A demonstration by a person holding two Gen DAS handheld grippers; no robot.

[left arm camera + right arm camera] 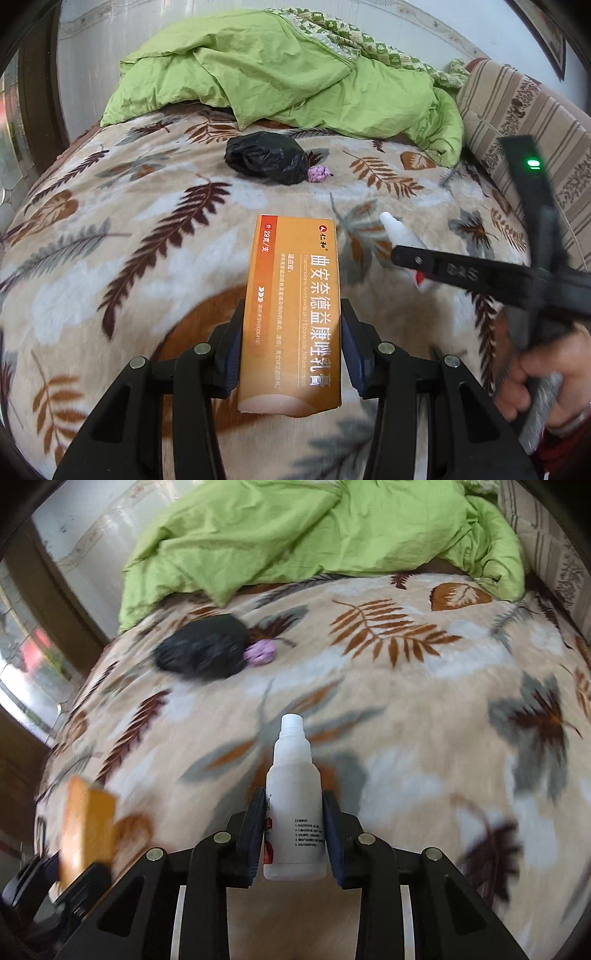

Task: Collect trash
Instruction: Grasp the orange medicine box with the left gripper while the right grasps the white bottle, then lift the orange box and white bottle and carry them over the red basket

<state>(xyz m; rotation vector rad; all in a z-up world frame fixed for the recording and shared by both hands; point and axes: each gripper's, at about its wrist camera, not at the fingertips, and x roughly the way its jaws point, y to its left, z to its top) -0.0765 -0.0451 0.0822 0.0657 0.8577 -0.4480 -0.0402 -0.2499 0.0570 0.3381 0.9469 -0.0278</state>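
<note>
Two items are held above the leaf-patterned blanket (110, 229): left gripper (291, 328) clamps an orange cardboard box (291, 306), right gripper (293, 830) a white plastic bottle (293, 812). Next, probably carrying both to the far black plastic bag (267, 160).

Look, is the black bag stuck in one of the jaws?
No, the black bag lies on the leaf-print blanket, while the jaws hold the orange box and the white bottle.

open leaf-print blanket (122, 206) lies ahead of both grippers. obstacles: black bag (266, 161) with purple wad (318, 173) touching it, mid-bed; green quilt (295, 77) heaped beyond; striped cushion (524, 122) along the right. right gripper (397, 254) crosses just right of the left gripper's (291, 332) orange box (291, 314).
</note>
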